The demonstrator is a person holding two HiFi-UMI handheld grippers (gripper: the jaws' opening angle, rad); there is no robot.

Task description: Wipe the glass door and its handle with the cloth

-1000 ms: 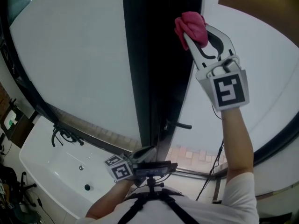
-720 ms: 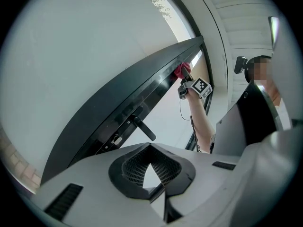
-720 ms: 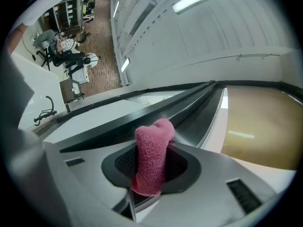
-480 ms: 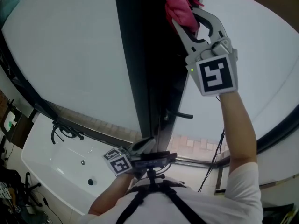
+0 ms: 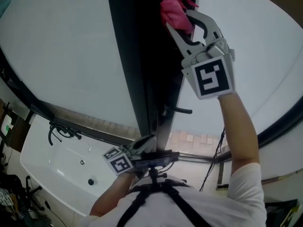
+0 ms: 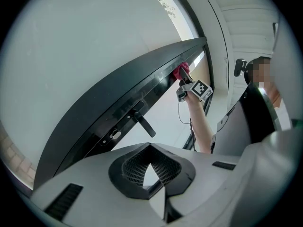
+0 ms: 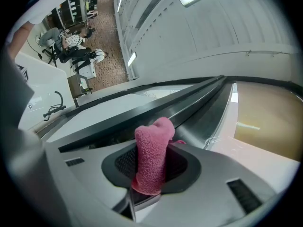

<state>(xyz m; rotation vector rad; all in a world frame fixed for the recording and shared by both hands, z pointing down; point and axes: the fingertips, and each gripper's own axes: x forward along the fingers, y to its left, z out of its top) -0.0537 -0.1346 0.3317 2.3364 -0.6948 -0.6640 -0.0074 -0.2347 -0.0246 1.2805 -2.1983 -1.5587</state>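
Note:
My right gripper (image 5: 179, 19) is raised high and shut on the pink cloth (image 5: 172, 12), which presses on the dark door frame (image 5: 142, 56) between the frosted glass panes (image 5: 66, 46). In the right gripper view the cloth (image 7: 152, 150) stands bunched between the jaws, against the frame (image 7: 189, 110). The black lever handle (image 5: 178, 110) sits lower on the frame, well below the cloth. My left gripper (image 5: 142, 150) hangs low by my chest, jaws closed on nothing. From the left gripper (image 6: 150, 148) view, the handle (image 6: 142, 123) is just ahead and the cloth (image 6: 182, 71) is far up.
A white tub (image 5: 42, 174) with a dark faucet (image 5: 60, 135) lies at lower left. A black cable (image 5: 217, 152) hangs beside my right arm. Tiled floor (image 5: 194, 140) shows below the door. A room with chairs (image 7: 71, 51) shows in the right gripper view.
My right gripper has carried the cloth left and a little up, from the frame's right edge onto the dark frame. The left gripper has stayed low.

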